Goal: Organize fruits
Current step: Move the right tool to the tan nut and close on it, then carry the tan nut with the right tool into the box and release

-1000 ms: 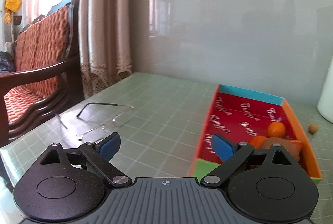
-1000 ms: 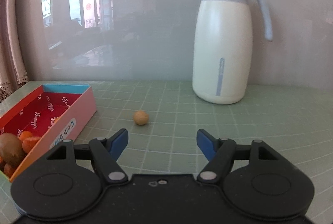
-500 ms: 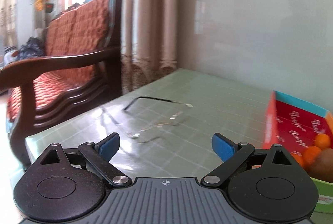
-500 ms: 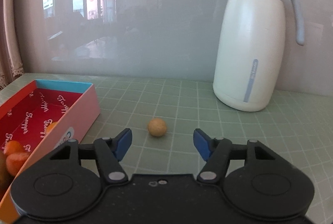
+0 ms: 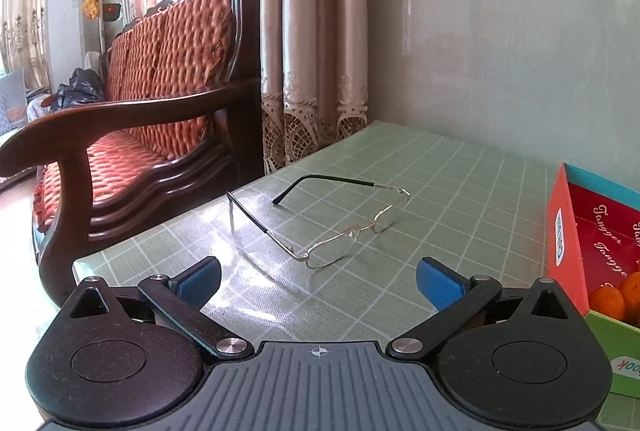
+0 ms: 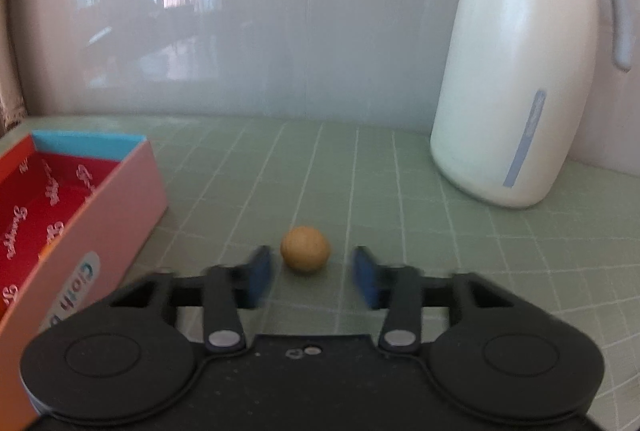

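The right gripper (image 6: 307,275) has moved closer, fingers apart around the small round tan fruit (image 6: 305,249); the left gripper (image 5: 319,278), also spread, now faces wire-framed eyeglasses (image 5: 332,223).

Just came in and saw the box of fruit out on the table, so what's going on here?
A person with a handheld gripper in each hand is gathering fruit into the colourful box. The right gripper is open and lined up on a small tan round fruit lying loose on the green table, its fingers either side but not gripping yet. The left gripper is open and empty, pointing toward a pair of glasses. Some orange fruits already sit in the box.
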Demonstrator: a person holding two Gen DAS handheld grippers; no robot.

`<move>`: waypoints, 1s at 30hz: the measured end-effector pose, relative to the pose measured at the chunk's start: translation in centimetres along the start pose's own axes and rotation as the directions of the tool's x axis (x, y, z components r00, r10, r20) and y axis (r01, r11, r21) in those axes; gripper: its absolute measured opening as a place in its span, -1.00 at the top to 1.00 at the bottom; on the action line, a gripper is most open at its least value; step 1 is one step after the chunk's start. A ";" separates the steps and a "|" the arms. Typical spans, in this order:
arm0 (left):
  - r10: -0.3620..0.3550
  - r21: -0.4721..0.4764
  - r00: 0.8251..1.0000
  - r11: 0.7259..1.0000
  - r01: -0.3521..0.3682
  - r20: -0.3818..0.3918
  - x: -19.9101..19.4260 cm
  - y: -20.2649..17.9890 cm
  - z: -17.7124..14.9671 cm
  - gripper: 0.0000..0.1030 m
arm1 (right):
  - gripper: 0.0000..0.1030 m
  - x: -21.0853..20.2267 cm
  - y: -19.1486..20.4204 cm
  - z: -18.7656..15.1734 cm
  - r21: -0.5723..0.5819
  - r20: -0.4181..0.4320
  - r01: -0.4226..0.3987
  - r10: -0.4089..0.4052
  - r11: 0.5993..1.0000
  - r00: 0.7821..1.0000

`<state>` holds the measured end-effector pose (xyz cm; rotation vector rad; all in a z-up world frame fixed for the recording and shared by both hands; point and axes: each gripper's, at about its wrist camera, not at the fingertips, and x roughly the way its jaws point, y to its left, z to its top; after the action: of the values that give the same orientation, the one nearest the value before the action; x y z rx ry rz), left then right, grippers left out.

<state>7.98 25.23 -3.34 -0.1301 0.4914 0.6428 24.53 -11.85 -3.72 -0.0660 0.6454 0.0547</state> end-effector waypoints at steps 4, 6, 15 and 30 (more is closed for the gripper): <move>-0.001 -0.007 1.000 1.000 0.001 -0.005 0.0 0.1 0.0 -1.00 | 0.52 -0.2 0.0 -0.1 0.004 -0.001 -0.007 0.007 1.000 1.000; -0.002 -0.011 1.000 1.000 0.002 -0.007 0.1 0.2 0.0 -1.00 | 0.52 -0.5 -0.2 -0.1 0.017 -0.004 -0.012 0.013 1.000 1.000; -0.005 -0.019 1.000 1.000 0.005 -0.012 -0.2 0.4 0.0 -1.00 | 0.52 -4.4 1.2 0.5 -0.010 0.060 -0.054 0.054 0.999 0.997; -0.004 0.011 1.000 1.000 0.004 -0.009 -1.4 0.3 0.0 -1.00 | 0.52 -9.8 9.2 1.3 -0.118 0.127 -0.240 0.255 0.963 0.959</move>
<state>6.82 24.72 -2.67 -0.1233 0.5028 0.6360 16.85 -2.87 2.79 -0.0787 0.5056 0.3324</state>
